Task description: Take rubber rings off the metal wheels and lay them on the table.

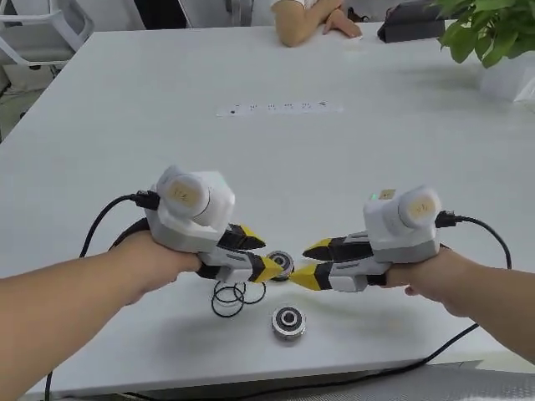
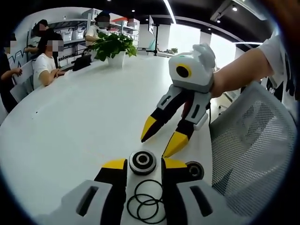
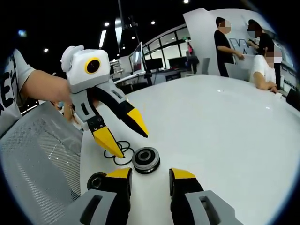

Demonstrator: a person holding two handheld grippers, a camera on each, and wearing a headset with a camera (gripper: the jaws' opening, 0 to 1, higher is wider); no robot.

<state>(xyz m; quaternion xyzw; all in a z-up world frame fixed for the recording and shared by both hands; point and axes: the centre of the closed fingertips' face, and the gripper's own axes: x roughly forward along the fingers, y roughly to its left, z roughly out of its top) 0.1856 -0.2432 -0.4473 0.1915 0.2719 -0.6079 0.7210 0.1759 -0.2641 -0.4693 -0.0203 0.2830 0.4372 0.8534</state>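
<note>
Shiny metal wheels (image 1: 288,322); thin black rubber rings (image 1: 237,294); smooth matt white table (image 1: 251,150).

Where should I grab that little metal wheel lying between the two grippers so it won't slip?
Grab the wheel by its round outer rim, one jaw on each side. It lies flat, hole up, so come in low along the table. The left gripper is open with its jaws either side of the wheel, so that side probably works best.
</note>
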